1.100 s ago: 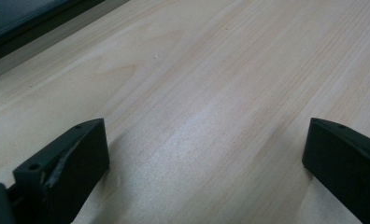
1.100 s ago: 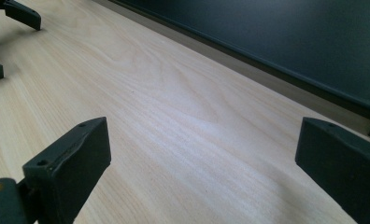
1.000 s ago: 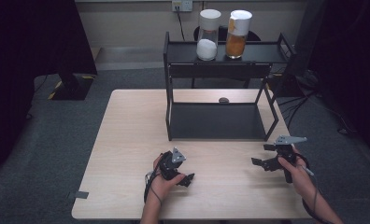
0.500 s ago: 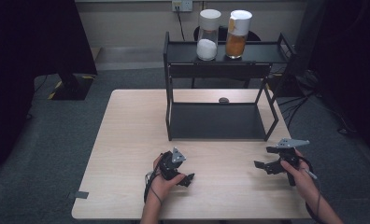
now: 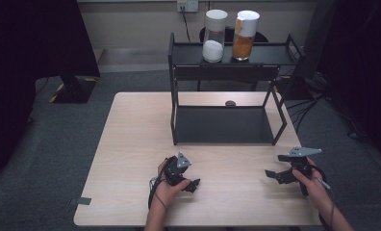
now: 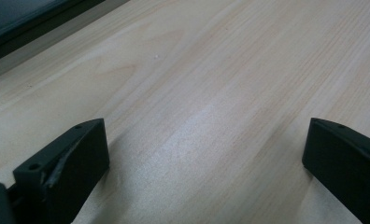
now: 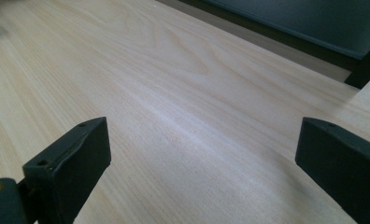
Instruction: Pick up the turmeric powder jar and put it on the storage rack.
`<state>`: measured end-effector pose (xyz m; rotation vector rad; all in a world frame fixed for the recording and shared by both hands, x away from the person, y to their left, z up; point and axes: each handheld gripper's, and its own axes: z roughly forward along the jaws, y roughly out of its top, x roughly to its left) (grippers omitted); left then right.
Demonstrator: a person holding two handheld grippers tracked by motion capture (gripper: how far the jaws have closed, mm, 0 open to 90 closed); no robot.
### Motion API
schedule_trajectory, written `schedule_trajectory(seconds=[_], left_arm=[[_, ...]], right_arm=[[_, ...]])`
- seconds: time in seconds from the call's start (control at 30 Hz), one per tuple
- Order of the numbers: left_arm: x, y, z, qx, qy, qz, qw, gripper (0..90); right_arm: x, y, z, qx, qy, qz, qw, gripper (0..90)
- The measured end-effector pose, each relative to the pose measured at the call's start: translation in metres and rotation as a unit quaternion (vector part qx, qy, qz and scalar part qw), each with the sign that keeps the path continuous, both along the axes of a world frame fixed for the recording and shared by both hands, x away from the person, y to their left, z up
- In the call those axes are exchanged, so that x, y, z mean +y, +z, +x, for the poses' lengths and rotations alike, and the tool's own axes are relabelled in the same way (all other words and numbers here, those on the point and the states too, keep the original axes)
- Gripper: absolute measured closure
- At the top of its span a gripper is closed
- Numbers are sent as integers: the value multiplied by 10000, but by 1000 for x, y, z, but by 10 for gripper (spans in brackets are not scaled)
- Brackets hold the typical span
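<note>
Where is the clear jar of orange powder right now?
In the high view, the clear jar of orange powder stands on the black metal rack's top shelf, just right of the white-powder jar, beyond the table.

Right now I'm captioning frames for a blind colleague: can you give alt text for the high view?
A person's hands hold the left gripper and the right gripper low over the near edge of a pale wooden table, gripping nothing. Behind them stands a black two-tier rack; its top shelf carries a white-filled jar and an orange-filled jar.
</note>
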<state>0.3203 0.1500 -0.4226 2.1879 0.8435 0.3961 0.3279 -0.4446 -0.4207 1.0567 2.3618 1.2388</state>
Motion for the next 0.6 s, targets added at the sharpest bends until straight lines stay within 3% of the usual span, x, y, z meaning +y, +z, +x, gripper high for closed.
schedule_trajectory(seconds=[0.6], left_arm=[[0,0,0,0,0,1,10000,0]], right_arm=[[-5,-1,-12,9,36,-219,9998,26]])
